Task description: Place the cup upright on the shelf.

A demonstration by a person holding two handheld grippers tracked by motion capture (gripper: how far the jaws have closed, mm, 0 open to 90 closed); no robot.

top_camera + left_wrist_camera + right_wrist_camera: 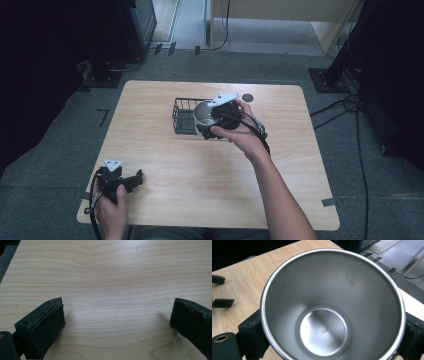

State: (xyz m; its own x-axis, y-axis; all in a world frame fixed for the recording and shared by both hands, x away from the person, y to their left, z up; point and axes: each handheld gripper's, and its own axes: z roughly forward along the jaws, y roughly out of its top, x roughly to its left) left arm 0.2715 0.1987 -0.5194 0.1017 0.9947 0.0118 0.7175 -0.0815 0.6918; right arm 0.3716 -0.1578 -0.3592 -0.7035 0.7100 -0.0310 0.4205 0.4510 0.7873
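Right gripper view presents a polished stainless-steel cup point(332, 305) seen straight down its mouth, with a black jaw pressed against the outer wall on either side, so the right gripper point(212, 122) is judged to be clamped on the cup just below the rim. From the high view the cup point(202, 112) is located at the far middle of the light wooden table point(210, 170), at the right edge of a black wire basket point(184, 116); whether it rests inside the basket or is held just beside it cannot be determined. The cup is judged rigid and fairly light, being thin-walled metal, and not fragile; however, the smooth tapered wall is likely slippery, so purchase is best taken across the wall near the rolled rim, where the lip resists sliding. The interior is empty, brushed grey, narrowing to a flat round base stamped "304". The left gripper point(131, 181) is held low at the near left corner of the table; in the left gripper view its jaws are spread wide over bare wood, with nothing between them.
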